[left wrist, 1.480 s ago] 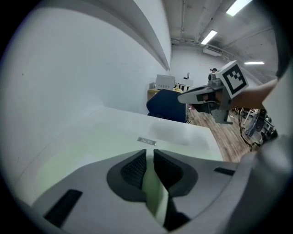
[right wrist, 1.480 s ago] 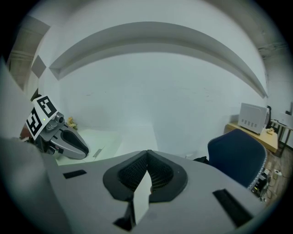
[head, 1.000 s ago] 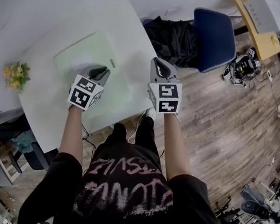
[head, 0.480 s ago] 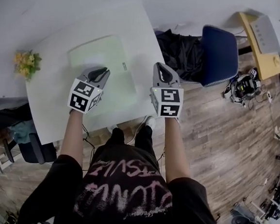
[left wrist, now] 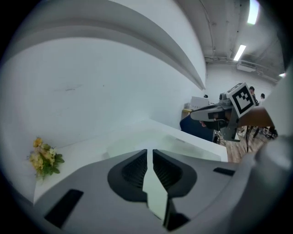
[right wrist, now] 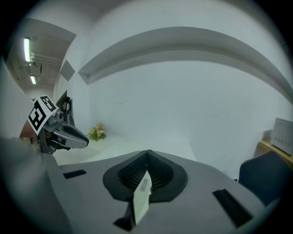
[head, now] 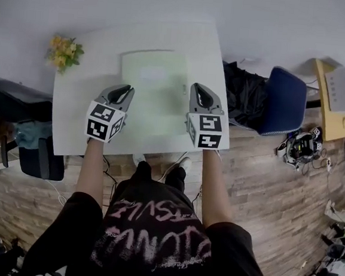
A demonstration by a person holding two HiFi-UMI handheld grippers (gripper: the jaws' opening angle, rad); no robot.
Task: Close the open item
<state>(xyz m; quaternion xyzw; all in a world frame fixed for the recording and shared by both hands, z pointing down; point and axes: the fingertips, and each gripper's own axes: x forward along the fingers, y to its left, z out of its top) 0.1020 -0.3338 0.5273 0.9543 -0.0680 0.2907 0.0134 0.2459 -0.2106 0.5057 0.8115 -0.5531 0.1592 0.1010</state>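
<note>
Hovering side by side above the near part of the white table point(head: 78, 117): left gripper point(head: 124, 90) with jaws only a narrow slit apart and nothing between them, right gripper point(head: 198, 90) with jaw tips pressed together, likewise empty. Lying flat on the table between and just beyond both, the pale green item point(head: 154, 106). Standing at the table's far left corner, yellow flowers point(head: 63, 51); past the right edge, a blue chair point(head: 285, 102).
</note>
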